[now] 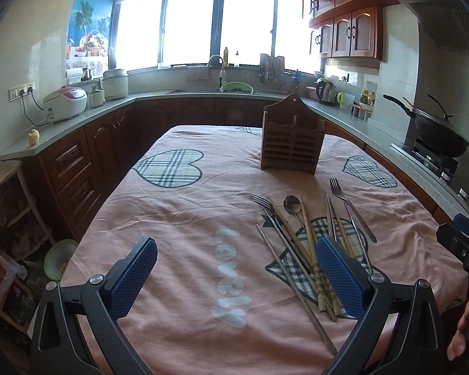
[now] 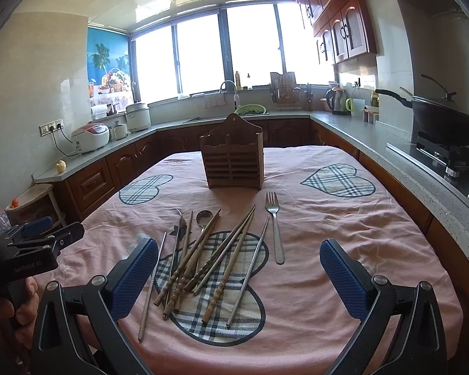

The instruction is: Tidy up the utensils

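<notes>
A pile of wooden chopsticks [image 2: 203,259], metal chopsticks [image 2: 250,268], a spoon [image 2: 204,217] and forks [image 2: 273,218] lies on the pink tablecloth [image 2: 344,234]. A brown wooden utensil holder [image 2: 233,156] stands upright behind the pile. In the left wrist view the pile [image 1: 309,243] lies to the right, with the holder [image 1: 292,139] beyond it. My left gripper [image 1: 236,278] is open and empty, above the cloth left of the pile. My right gripper [image 2: 239,278] is open and empty, just above the near end of the pile.
The table is ringed by kitchen counters [image 2: 375,137] with rice cookers [image 2: 90,137], a sink [image 2: 250,111], a kettle [image 2: 336,100] and a wok on a stove [image 2: 444,125]. A low shelf [image 1: 12,206] stands left of the table.
</notes>
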The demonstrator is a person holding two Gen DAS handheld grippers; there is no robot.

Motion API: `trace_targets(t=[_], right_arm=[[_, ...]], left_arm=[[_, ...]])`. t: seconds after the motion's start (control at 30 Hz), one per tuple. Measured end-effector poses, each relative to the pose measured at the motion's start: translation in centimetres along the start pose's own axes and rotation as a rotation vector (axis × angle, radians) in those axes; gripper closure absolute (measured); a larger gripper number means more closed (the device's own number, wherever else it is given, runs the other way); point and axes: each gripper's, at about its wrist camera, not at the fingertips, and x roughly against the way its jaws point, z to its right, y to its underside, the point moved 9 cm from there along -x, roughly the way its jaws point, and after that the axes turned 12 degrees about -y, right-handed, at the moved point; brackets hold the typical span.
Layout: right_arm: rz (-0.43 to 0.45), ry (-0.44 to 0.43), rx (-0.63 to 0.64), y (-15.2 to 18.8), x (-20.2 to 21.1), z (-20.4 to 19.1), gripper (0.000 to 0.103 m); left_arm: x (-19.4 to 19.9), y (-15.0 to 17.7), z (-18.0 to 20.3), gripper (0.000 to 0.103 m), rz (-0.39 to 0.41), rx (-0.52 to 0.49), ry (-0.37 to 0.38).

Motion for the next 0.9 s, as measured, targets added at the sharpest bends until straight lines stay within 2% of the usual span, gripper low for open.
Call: trace_targets(t=[0.13,0.17,0.3,0.4,0.57,0.7,0.77,0.83,0.9], right_arm=[[-0.041,-0.011,-0.028,-0.2,-1.7,0.9,0.000],[-0.024,-0.018,-0.027,-0.5,-2.1,1.1,0.000],[-0.080,-0.040,-0.065,-0.4,-4.0,2.0,0.004],[-0.127,-0.045,-0.090,-0.2,-5.8,2.9,0.015],[-0.205,-0.062,-0.133,0.5,-9.3,4.3,0.044],[-0.270,-0.049,-0.142,0.9,-11.8,5.4,0.055],[-0.283,-0.057,-0.155,0.9,-13.1,5.9,0.066],[-0.295,-0.060,-0.173,0.8,-14.1,6.3,0.071],[-0.312,-0.052,-0.182,0.9,-15.1,7.0,0.073]], left_arm=[[-2.0,-1.2,0.3,0.001,-0.044,-0.013,0.016],[-2.4,-1.5,0.4,0.001,-0.057,-0.020,0.016],[-5.0,-1.9,0.7,0.007,-0.123,-0.051,0.016],[-6.9,-1.9,1.4,0.013,-0.181,-0.073,0.023],[-10.0,-2.3,2.2,0.021,-0.254,-0.101,0.036],[-12.0,-2.9,2.6,0.030,-0.290,-0.106,0.043],[-13.2,-3.4,2.8,0.034,-0.308,-0.108,0.046],[-14.2,-3.5,3.2,0.037,-0.321,-0.110,0.050],[-15.2,-3.5,3.6,0.042,-0.336,-0.114,0.056]])
